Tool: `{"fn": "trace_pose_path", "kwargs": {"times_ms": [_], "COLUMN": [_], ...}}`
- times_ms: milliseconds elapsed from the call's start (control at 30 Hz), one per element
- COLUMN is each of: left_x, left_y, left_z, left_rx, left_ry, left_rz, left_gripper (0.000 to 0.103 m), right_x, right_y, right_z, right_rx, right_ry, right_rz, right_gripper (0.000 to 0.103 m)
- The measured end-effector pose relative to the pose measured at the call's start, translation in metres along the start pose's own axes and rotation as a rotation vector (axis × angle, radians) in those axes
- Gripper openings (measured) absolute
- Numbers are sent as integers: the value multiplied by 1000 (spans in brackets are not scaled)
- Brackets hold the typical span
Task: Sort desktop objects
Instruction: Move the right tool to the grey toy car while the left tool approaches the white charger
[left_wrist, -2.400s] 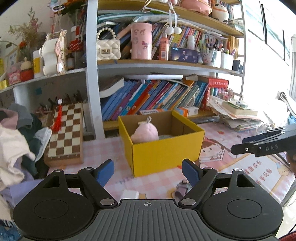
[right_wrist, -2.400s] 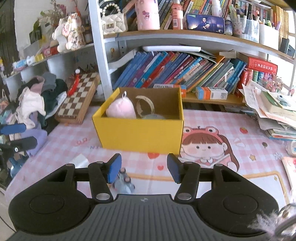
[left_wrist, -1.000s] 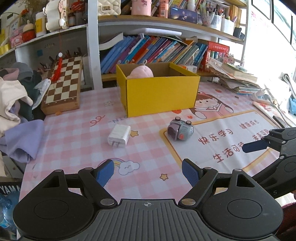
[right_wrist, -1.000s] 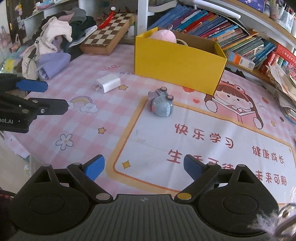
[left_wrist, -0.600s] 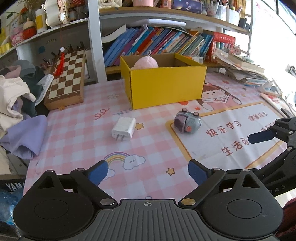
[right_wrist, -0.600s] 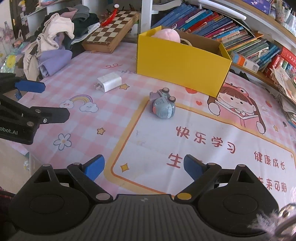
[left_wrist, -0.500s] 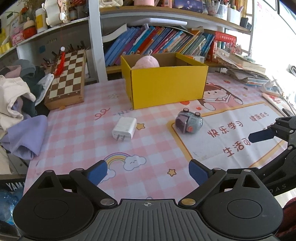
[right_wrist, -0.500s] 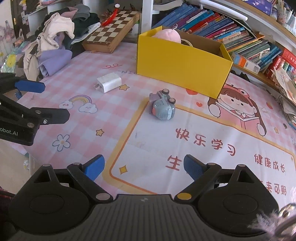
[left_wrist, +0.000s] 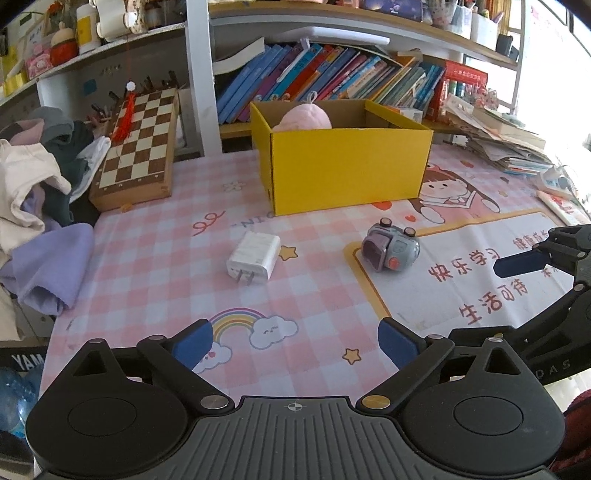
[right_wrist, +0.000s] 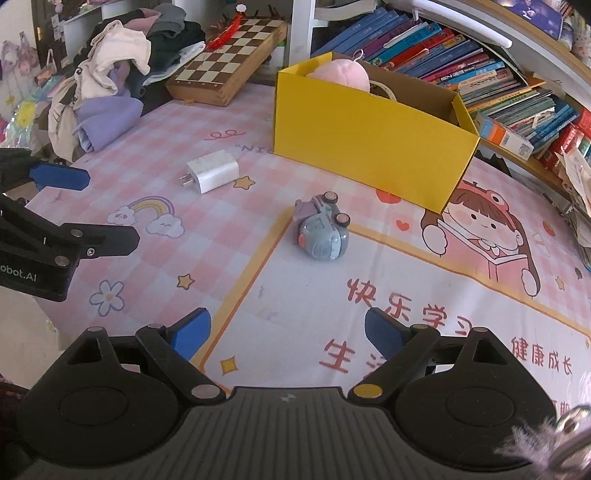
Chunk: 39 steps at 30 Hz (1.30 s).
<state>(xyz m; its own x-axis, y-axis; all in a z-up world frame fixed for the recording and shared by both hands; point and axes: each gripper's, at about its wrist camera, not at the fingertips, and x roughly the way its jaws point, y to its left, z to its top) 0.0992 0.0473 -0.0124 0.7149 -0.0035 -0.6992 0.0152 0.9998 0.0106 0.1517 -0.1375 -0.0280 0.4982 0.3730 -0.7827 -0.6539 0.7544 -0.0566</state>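
A white charger plug (left_wrist: 254, 256) and a small grey-blue toy car (left_wrist: 389, 250) lie on the pink checked mat in front of a yellow cardboard box (left_wrist: 347, 173). A pink plush ball (left_wrist: 305, 116) sits inside the box. My left gripper (left_wrist: 295, 341) is open and empty, low over the mat, short of the charger. My right gripper (right_wrist: 286, 330) is open and empty, short of the toy car (right_wrist: 321, 232). The charger (right_wrist: 210, 172) and the box (right_wrist: 365, 138) also show in the right wrist view. Each gripper shows at the edge of the other's view.
A chessboard box (left_wrist: 138, 147) leans at the back left beside a pile of clothes (left_wrist: 37, 192). Shelves of books (left_wrist: 332, 85) stand behind the box. Stacked papers (left_wrist: 495, 147) lie at the right. The mat's front edge is near the left gripper.
Both grippers pulled back from the yellow box, then eased slightly forward and lower toward the charger and the toy car. Their jaws have opened a little wider. The objects have not moved.
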Motion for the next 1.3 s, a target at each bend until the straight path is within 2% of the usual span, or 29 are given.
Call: {"fn": "trace_pose_path", "kwargs": {"times_ms": [700, 1100, 1200, 1300], "left_x": [32, 44, 47, 50], "left_y": [1, 14, 15, 14], "left_z": [21, 24, 27, 30], "left_rx": [-19, -81, -84, -81], "left_ry": [33, 58, 62, 64], "left_rz": [41, 81, 88, 94], "left_gripper": [98, 98, 98, 98], "right_x": [40, 73, 80, 88], "right_y": [-23, -25, -26, -28], "right_z": [34, 57, 60, 62], "right_rx": [-47, -81, -85, -84], "right_ry": [20, 23, 32, 43], "right_rz": [30, 66, 75, 87], "right_gripper": [87, 79, 73, 63]}}
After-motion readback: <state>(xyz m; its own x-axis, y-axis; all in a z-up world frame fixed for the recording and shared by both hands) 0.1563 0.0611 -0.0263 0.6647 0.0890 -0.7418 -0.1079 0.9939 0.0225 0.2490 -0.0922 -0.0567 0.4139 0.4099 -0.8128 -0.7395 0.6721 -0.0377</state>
